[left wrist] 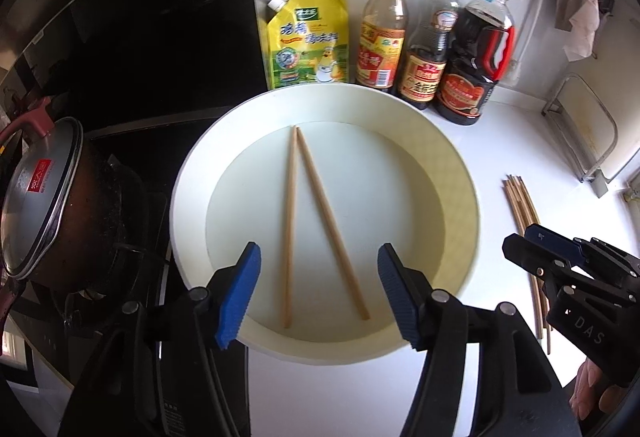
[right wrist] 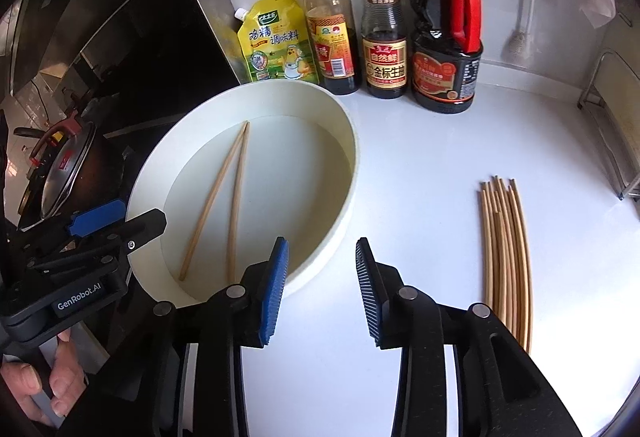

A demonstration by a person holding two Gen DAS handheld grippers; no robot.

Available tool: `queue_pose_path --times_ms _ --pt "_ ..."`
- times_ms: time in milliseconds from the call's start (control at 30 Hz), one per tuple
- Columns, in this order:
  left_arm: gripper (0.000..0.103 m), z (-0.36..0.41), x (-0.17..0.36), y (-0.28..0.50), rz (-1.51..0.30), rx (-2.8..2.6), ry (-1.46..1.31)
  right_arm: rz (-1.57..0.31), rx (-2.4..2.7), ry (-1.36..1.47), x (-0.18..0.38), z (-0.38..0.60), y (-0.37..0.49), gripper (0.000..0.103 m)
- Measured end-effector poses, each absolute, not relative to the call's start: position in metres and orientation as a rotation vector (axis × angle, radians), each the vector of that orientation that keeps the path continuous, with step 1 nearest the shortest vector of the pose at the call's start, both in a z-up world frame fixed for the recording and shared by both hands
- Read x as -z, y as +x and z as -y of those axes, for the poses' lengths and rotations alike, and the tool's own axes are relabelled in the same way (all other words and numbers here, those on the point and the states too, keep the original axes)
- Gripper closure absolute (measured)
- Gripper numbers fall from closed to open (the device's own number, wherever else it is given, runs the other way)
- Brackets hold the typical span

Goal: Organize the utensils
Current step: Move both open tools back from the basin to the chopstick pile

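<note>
A white kitchen counter (right wrist: 420, 165) holds a wide, round, cream-white shallow basin (left wrist: 192, 173), with four condiment containers behind it. Two light wooden chopsticks (left wrist: 289, 229) lie in a narrow V on the basin floor, tips nearly touching at the far end. A bundle of matching wooden chopsticks (right wrist: 506, 249) lies on the counter, well to the right of the basin. The left gripper (left wrist: 318, 293) hovers over the basin's near rim, jaws wide apart and empty, straddling the pair's near ends. The right gripper (right wrist: 322, 289) is also open and empty, between basin and bundle. Judging by this, transfer is barely begun; next the right gripper should likely swing to the bundle and pinch one stick.
</note>
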State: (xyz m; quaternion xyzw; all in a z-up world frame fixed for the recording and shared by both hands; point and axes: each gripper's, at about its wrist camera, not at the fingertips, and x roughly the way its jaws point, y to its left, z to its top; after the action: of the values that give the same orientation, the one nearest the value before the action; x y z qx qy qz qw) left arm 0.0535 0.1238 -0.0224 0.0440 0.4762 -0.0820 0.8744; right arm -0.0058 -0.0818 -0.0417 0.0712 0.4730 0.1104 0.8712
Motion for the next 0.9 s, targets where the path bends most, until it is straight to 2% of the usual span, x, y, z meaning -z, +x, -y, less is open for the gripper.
queue_pose_path --times_ms 567,767,900 --pt "0.04 -0.018 0.035 0.015 -1.032 0.325 0.115 -1.004 -0.062 0.179 0.053 0.198 -0.049 0.064" --pt "0.035 0.022 0.046 0.009 -1.048 0.358 0.128 -1.018 -0.001 0.178 0.065 0.244 -0.055 0.063" --pt "0.028 0.041 0.06 0.008 -1.063 0.352 0.119 -1.028 0.018 0.173 0.082 0.268 -0.056 0.059"
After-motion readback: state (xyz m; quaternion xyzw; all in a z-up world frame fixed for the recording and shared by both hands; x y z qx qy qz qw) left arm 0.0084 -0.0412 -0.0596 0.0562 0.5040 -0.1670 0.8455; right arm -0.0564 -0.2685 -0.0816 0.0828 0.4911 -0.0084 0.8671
